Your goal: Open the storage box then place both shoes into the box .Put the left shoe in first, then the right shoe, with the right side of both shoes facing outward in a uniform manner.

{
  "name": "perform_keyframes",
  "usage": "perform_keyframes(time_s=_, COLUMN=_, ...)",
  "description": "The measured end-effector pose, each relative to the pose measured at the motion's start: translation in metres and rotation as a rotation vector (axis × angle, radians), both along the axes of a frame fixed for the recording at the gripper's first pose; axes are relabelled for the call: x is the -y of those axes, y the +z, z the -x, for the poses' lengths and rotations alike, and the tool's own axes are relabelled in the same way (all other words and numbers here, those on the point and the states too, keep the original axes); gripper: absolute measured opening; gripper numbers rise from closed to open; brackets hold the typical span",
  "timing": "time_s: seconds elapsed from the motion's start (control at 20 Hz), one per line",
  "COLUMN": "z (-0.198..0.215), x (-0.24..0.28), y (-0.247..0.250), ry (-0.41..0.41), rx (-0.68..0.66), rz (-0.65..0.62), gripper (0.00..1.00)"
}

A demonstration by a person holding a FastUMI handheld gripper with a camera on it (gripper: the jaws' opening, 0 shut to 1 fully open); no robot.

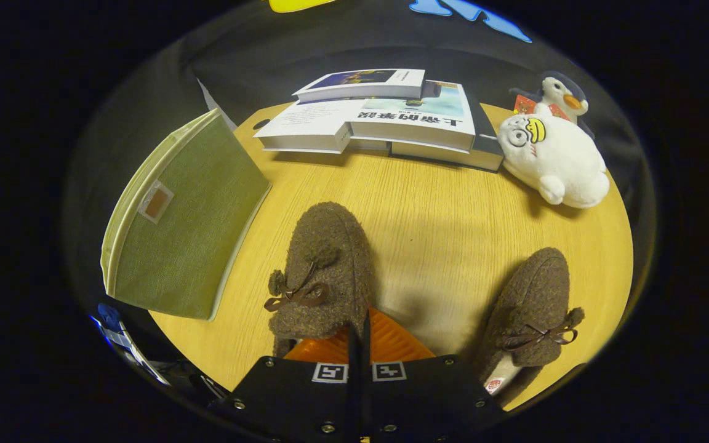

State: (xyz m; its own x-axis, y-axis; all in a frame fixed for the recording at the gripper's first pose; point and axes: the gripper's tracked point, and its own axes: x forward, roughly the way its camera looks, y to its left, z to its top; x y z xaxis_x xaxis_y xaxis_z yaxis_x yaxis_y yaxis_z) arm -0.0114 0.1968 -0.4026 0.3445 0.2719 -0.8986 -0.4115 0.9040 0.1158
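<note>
Two fuzzy brown shoes with small bows lie on the round wooden table (440, 209). The nearer brown shoe (324, 264) points away from me, and its rear edge sits at my fingertips. My gripper (359, 329) is shut, with the fingers pressed together on that shoe's rear rim. The other brown shoe (533, 301) lies to the right of the fingers, toe pointing away. A green fabric storage box (188, 215) with a cream rim and a small label window stands at the table's left edge, beside the held shoe. I cannot tell how its lid stands.
Several books (385, 117) are stacked at the far side of the table. A white plush toy (551, 157) lies at the far right, with a penguin plush (564, 92) behind it. Bare wood lies between the shoes and the books.
</note>
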Motion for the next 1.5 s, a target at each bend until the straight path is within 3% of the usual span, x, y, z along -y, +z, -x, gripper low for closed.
perform_keyframes(time_s=0.4, z=-0.007, x=-0.015, y=0.071, ry=0.002, rx=0.038, rz=-0.056, gripper=0.0)
perform_keyframes(time_s=0.9, z=-0.019, x=-0.085, y=0.156, ry=0.036, rx=0.08, rz=-0.158, gripper=0.0)
perform_keyframes(time_s=1.5, z=-0.019, x=-0.198, y=0.177, ry=0.172, rx=0.06, rz=-0.204, gripper=0.0)
